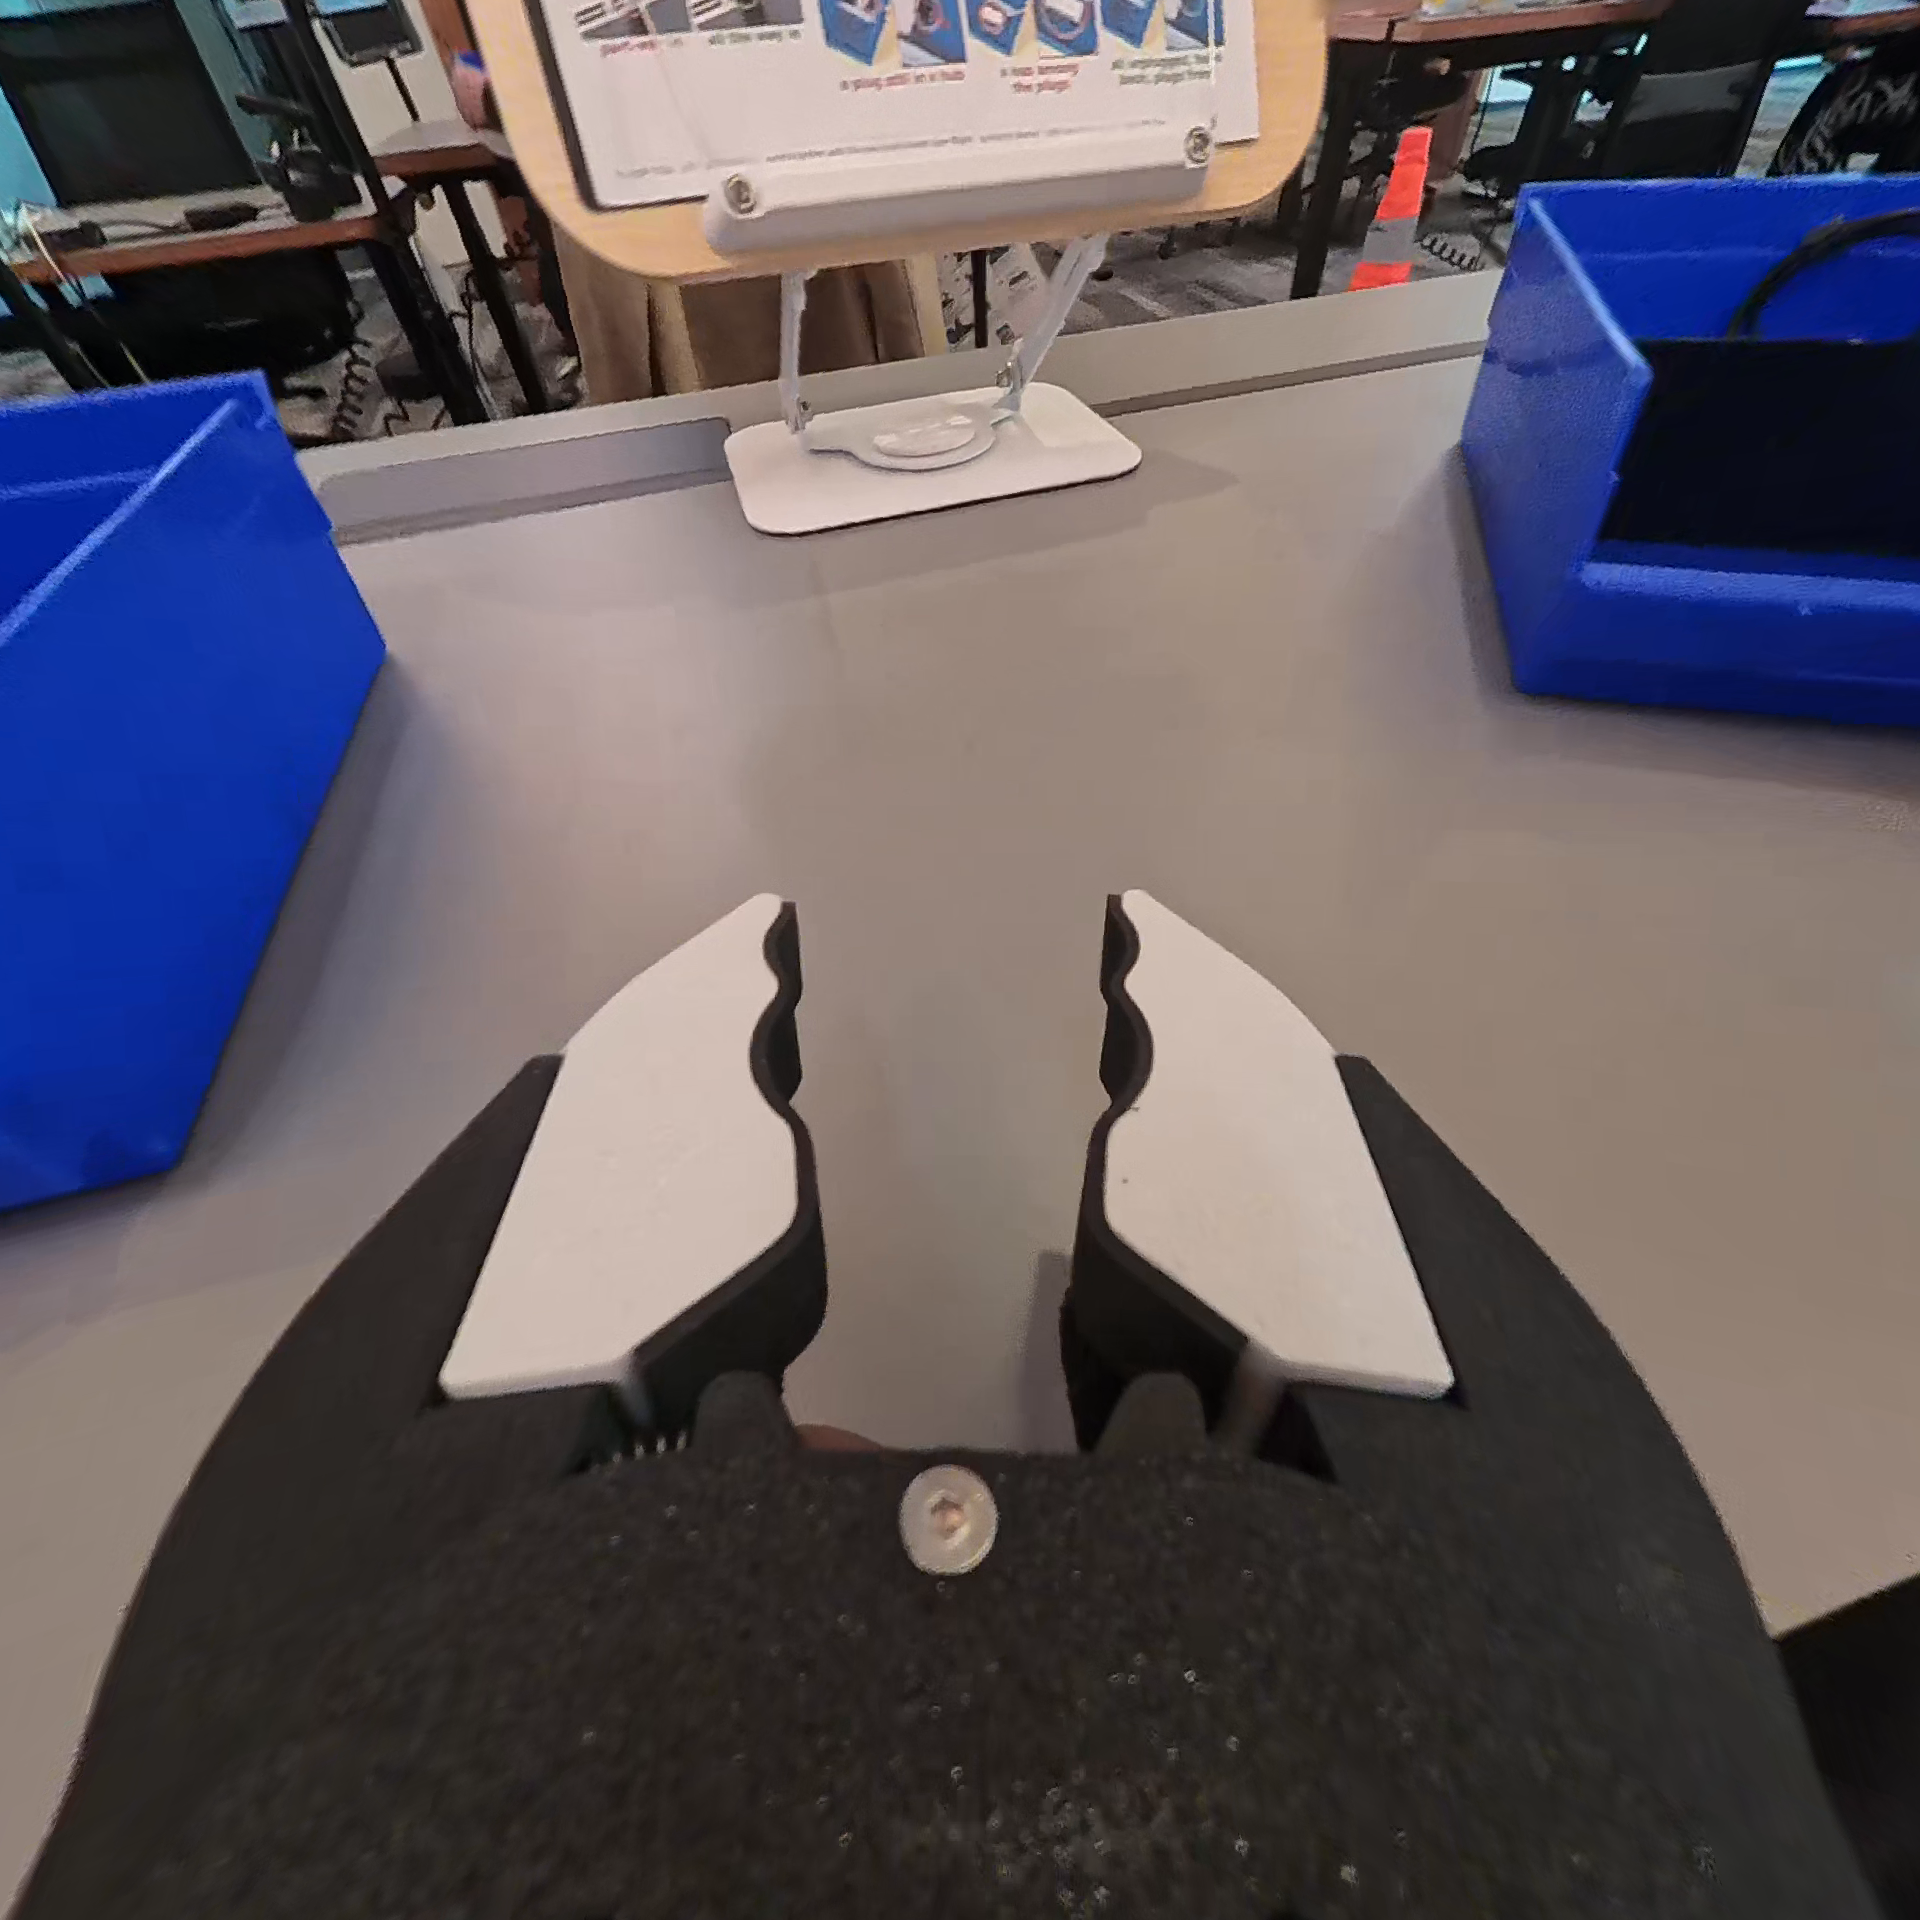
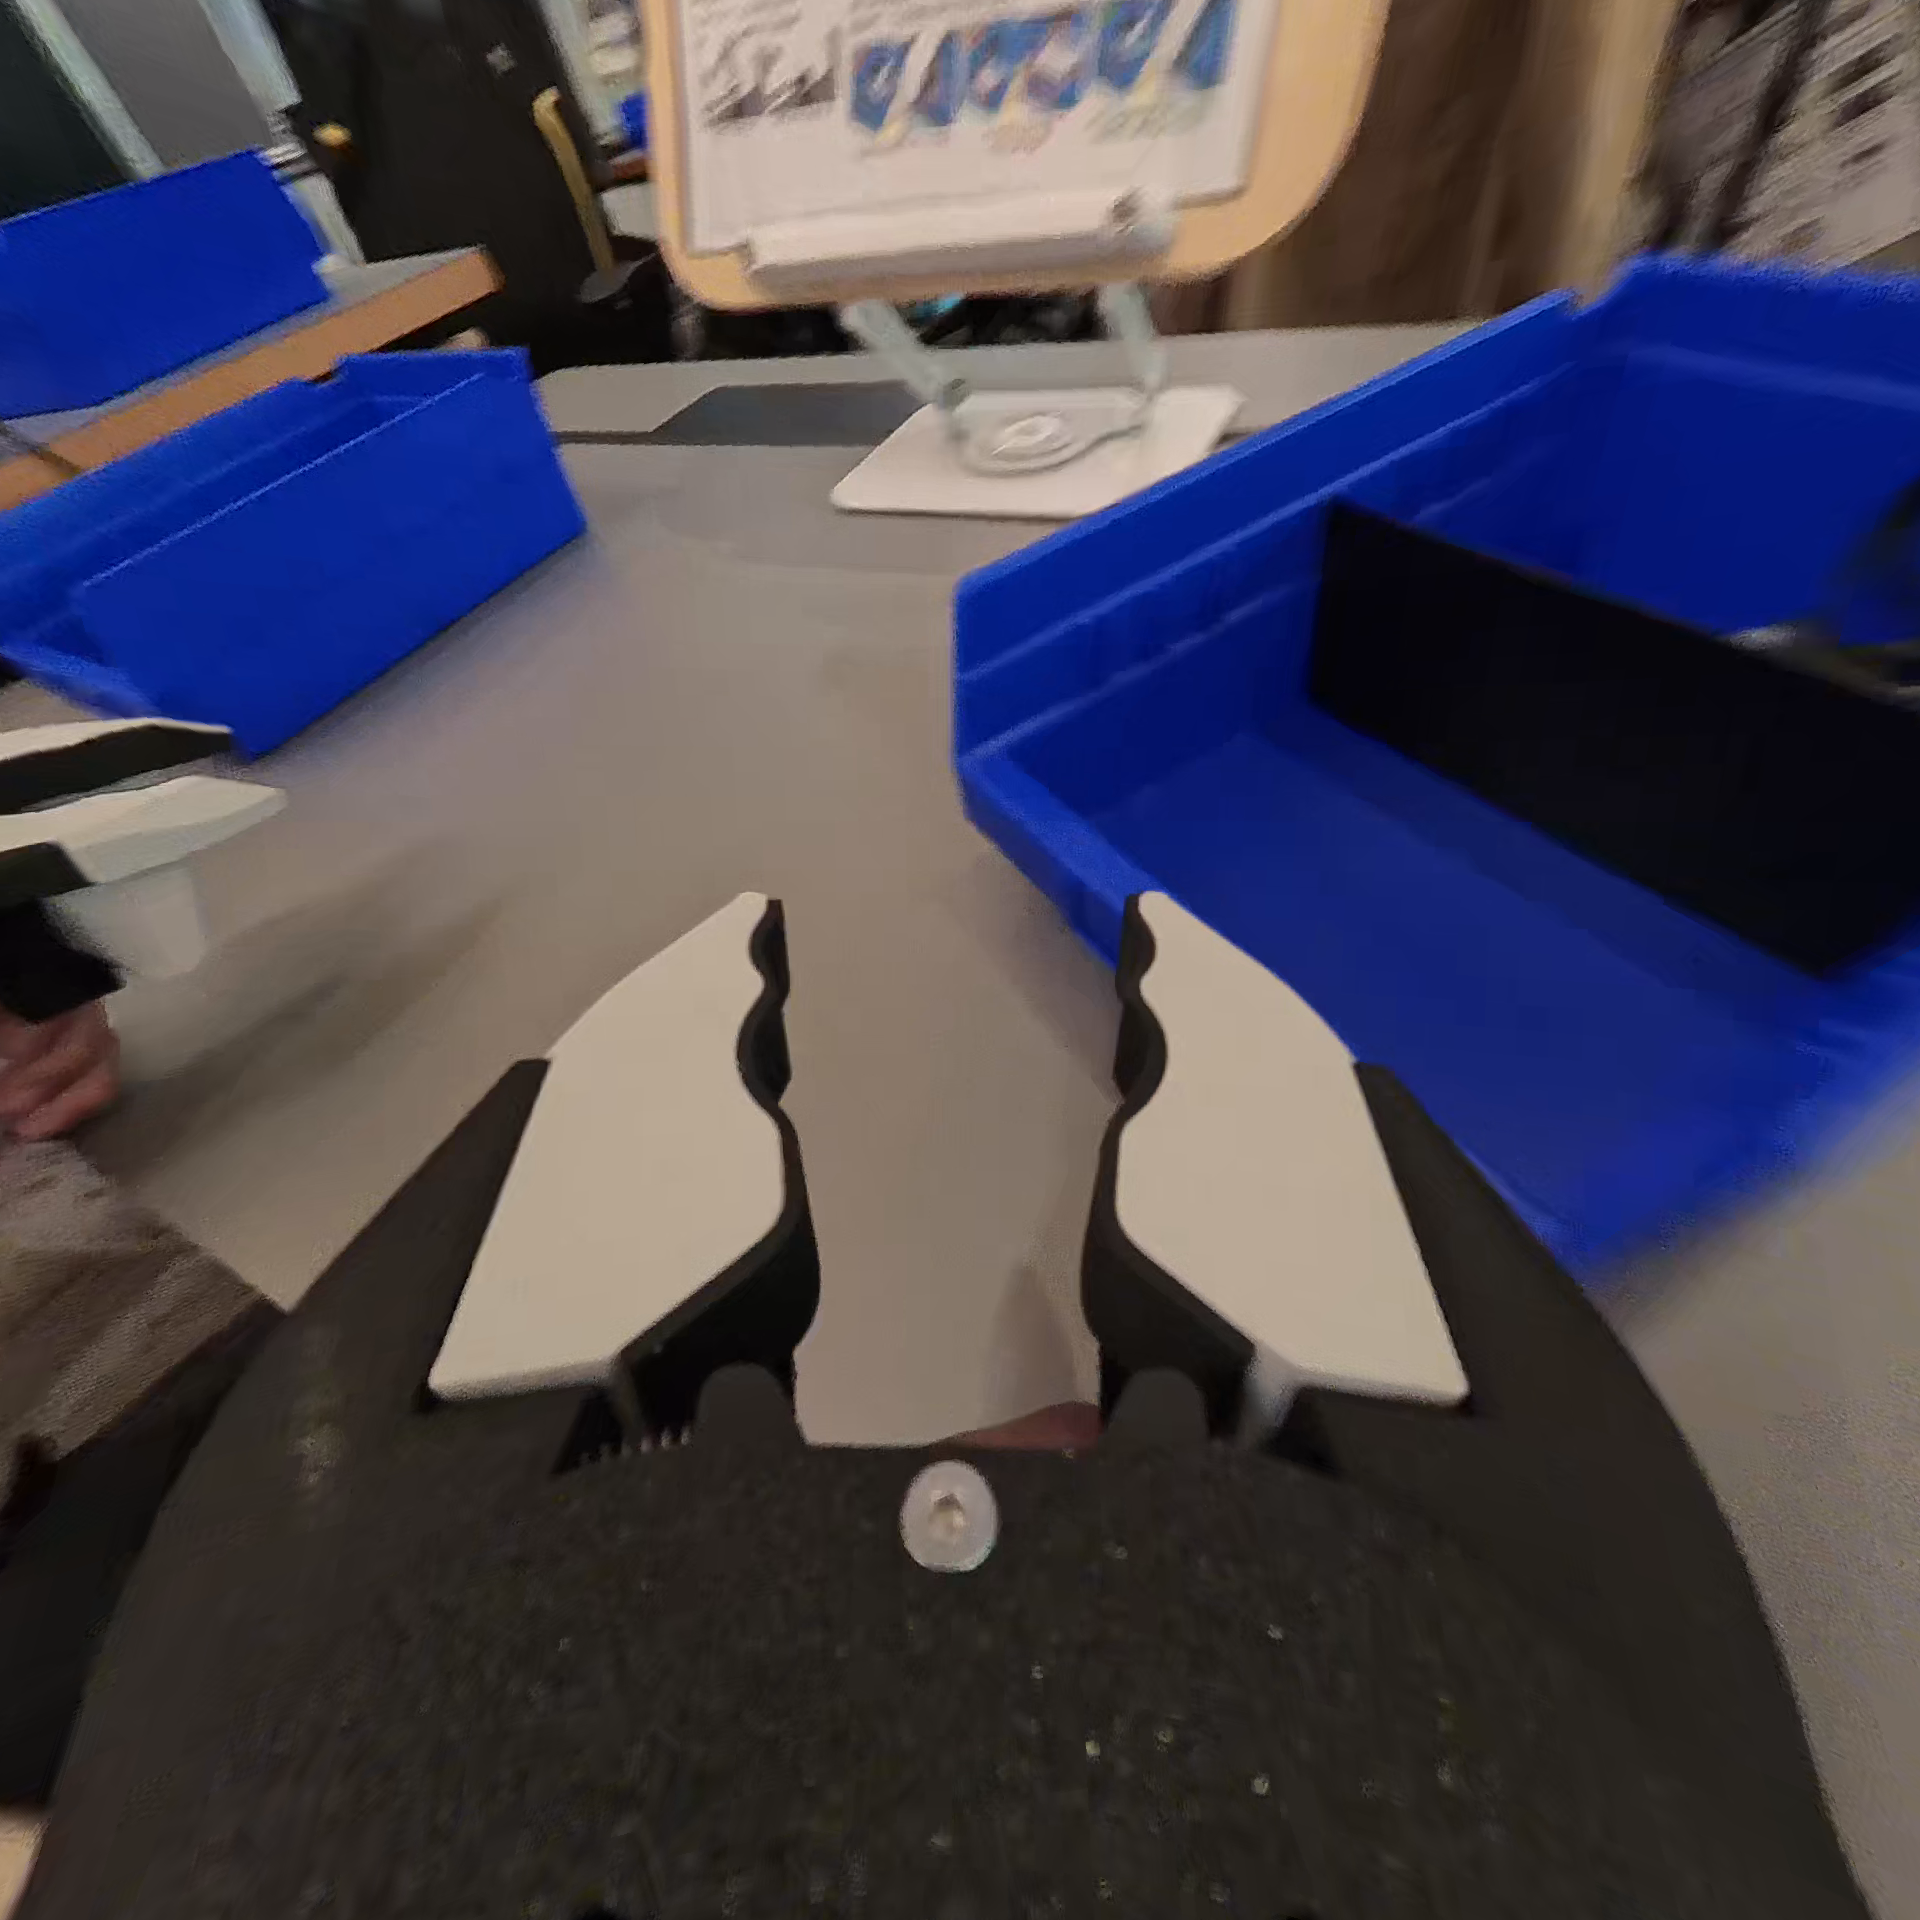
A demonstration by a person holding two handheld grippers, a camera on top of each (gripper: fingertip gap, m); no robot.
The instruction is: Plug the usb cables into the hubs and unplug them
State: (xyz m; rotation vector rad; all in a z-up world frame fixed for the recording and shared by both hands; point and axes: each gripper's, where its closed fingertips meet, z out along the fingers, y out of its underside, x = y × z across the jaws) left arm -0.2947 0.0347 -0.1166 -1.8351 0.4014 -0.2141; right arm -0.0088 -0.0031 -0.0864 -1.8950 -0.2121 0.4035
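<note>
Two hand-held grippers hover over a grey table, jaws spread and holding nothing: the left gripper above bare tabletop, the right gripper just beside the near corner of the right blue bin. A black divider crosses that bin; a dark cable shows behind it. No hub is discernible. The left blue bin flanks an open middle lane. At the far edge stands an instruction board, its print blurred.
</note>
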